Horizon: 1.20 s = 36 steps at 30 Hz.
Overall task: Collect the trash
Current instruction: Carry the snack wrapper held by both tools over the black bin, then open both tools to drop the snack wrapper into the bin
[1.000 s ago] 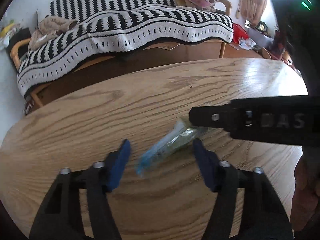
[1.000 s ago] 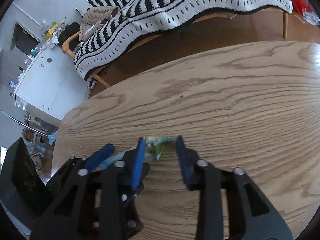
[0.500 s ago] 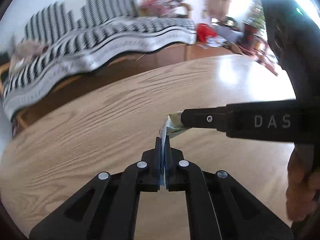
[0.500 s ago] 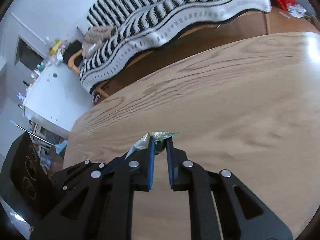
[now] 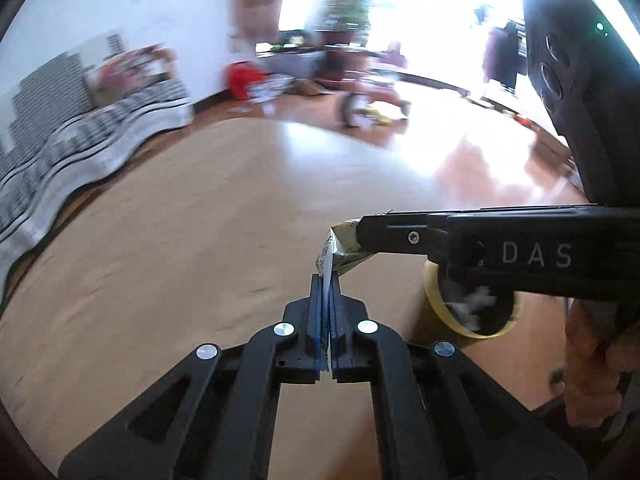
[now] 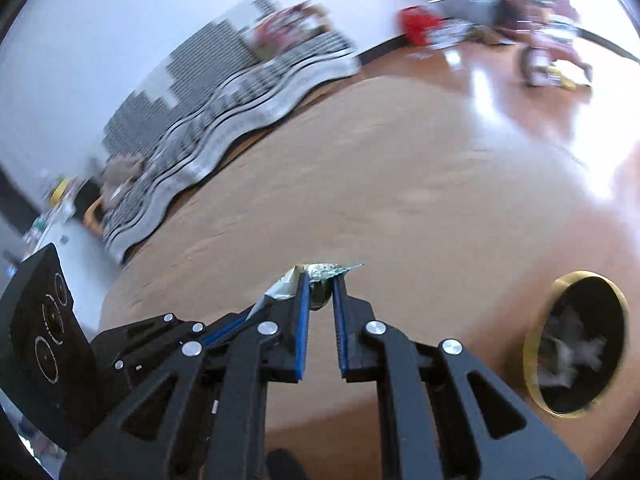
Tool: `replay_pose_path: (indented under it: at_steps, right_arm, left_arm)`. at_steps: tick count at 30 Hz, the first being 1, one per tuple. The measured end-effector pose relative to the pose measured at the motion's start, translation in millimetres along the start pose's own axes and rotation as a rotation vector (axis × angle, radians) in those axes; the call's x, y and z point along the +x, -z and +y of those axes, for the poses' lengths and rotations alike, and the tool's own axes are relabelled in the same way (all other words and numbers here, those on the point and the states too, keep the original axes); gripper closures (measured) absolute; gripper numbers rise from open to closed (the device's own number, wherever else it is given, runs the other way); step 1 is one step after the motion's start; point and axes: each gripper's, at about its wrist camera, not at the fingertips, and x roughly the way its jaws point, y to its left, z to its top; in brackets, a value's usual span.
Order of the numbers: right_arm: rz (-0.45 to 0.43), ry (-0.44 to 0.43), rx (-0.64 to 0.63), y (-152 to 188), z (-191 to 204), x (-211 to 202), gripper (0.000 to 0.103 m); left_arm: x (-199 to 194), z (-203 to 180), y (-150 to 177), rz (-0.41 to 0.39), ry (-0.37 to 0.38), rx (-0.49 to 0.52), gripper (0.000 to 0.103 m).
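A crumpled foil snack wrapper, silver and green, hangs in the air between both grippers. My left gripper is shut on its lower end. My right gripper is shut on its other end, and in the left wrist view it reaches in from the right. In the right wrist view the wrapper pokes out past the blue pads. Both grippers are above the wooden table. A yellow-rimmed trash bin with white paper scraps inside stands past the table edge, lower right.
A sofa under a black-and-white striped blanket lies beyond the table. A red bag and other clutter sit on the shiny wooden floor at the far side. A hand holds the right gripper's handle.
Both grippers closed on the wrapper, lifted it off the table and swung it right. The view has swept from the sofa toward the bright room, and the bin has come into sight.
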Motion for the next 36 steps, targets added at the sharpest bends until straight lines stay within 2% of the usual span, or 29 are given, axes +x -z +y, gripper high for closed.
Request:
replay_pose_path:
  at_steps: [3,7,10,14,21,36]
  right_arm:
    - [-0.055,0.082,0.087,16,-71,-47,0.091]
    - [-0.098,0.168,0.17,36,-139,-84,0.091]
    - [-0.115,0.225,0.213,49,-177,-102,0.091]
    - [-0.105,0.257,0.287,63,-224,-110,0.091]
    - [-0.084,0.27,0.371,77,-270,-107,0.091]
    - [-0.066,0.291,0.415,79,-288,-98,0.091]
  left_arm:
    - [24,-60,-10,-0.001,0.063,0.083,0.101]
    - [58,-129,-19,0.007,0.167,0.156,0.101]
    - [83,-158,-21,0.024,0.241,0.168,0.101]
    - [110,-189,-15,0.055,0.299,0.184,0.101]
    - [143,-213,-4,0.093,0.366,0.186,0.101]
    - [172,-235,-6,0.126,0.408,0.185,0.101]
